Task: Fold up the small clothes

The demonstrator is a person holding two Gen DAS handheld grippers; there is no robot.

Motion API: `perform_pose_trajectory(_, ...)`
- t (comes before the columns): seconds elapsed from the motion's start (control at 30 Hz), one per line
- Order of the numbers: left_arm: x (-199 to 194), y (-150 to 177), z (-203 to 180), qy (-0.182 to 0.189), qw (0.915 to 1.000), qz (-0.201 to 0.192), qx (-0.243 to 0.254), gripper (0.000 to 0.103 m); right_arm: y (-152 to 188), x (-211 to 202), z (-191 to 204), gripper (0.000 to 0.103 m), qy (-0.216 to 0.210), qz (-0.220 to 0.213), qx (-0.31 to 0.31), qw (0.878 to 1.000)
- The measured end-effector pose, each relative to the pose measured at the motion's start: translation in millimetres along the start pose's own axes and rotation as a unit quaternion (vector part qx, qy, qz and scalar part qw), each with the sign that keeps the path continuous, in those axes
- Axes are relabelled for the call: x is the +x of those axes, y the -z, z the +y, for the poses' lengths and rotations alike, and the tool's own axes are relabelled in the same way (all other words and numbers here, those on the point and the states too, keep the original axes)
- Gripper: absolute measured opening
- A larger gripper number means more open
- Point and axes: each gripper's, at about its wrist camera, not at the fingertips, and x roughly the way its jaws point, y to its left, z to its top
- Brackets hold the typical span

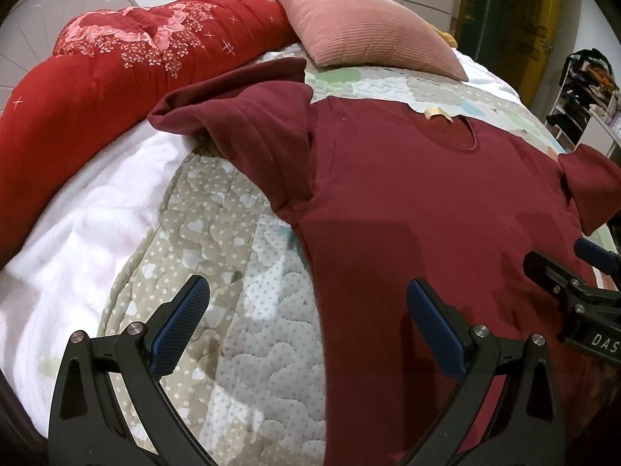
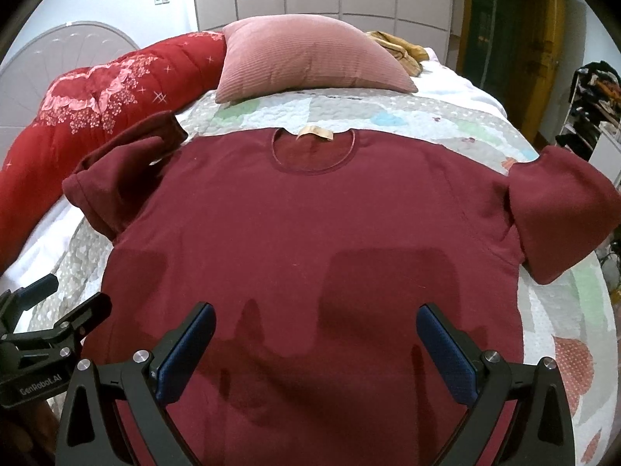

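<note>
A dark red T-shirt [image 2: 310,213] lies spread flat on the quilted bed, neck with a beige label [image 2: 314,132] at the far side. It also shows in the left wrist view [image 1: 427,202]. Its left sleeve [image 1: 248,124] is bunched and folded; its right sleeve [image 2: 559,209] lies out to the right. My left gripper [image 1: 306,310] is open and empty, above the shirt's left edge near the hem. My right gripper [image 2: 316,334] is open and empty, above the shirt's lower middle. Each gripper shows at the edge of the other's view.
A pink ribbed pillow [image 2: 310,58] lies beyond the shirt's neck. A red floral duvet [image 1: 116,77] is rolled along the left side. A white fleece blanket [image 1: 85,213] lies under the patterned quilt [image 1: 233,252]. A shelf with clutter [image 2: 597,97] stands at the far right.
</note>
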Motion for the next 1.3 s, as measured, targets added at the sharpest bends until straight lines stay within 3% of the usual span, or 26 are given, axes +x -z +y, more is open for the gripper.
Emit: perform_pose_trajectory(1.3, 6, 0, 5, -0.015, 0.9999, -0.004, -0.006, 0.102, 0, 12, 14, 0.103, -0.008, 0.012, -0.007, 1.000)
